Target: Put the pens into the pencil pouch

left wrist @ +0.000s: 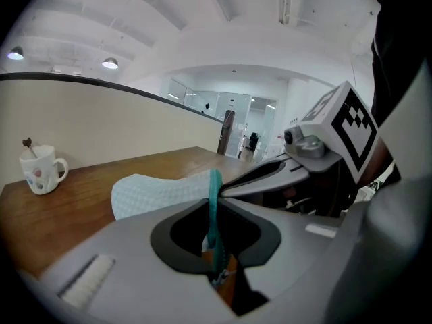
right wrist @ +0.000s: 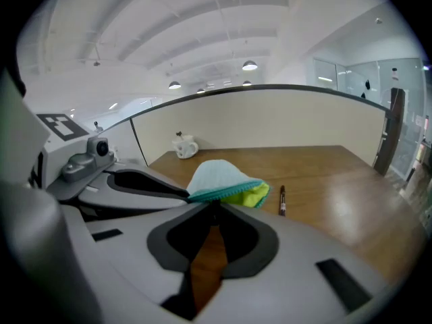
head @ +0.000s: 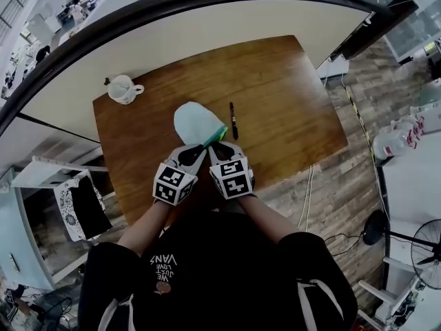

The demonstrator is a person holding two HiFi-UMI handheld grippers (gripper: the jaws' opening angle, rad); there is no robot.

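Observation:
A light blue pencil pouch [head: 195,121] with a teal zipper lies on the wooden table [head: 289,95], its near end lifted. Both grippers hold its mouth side by side. My left gripper [head: 198,150] is shut on the teal zipper edge [left wrist: 214,187], which runs straight down between its jaws. My right gripper [head: 219,148] is shut on the opposite edge of the mouth [right wrist: 214,196]. The mouth gapes a little and shows a yellow-green lining [right wrist: 251,194]. One dark pen [head: 233,121] lies on the table just right of the pouch, touching neither gripper.
A white mug [head: 124,88] with something standing in it sits at the table's far left corner. A curved white partition [head: 207,19] runs behind the table. A rack with a patterned cloth [head: 72,198] stands left of the table, and cables lie on the floor at right.

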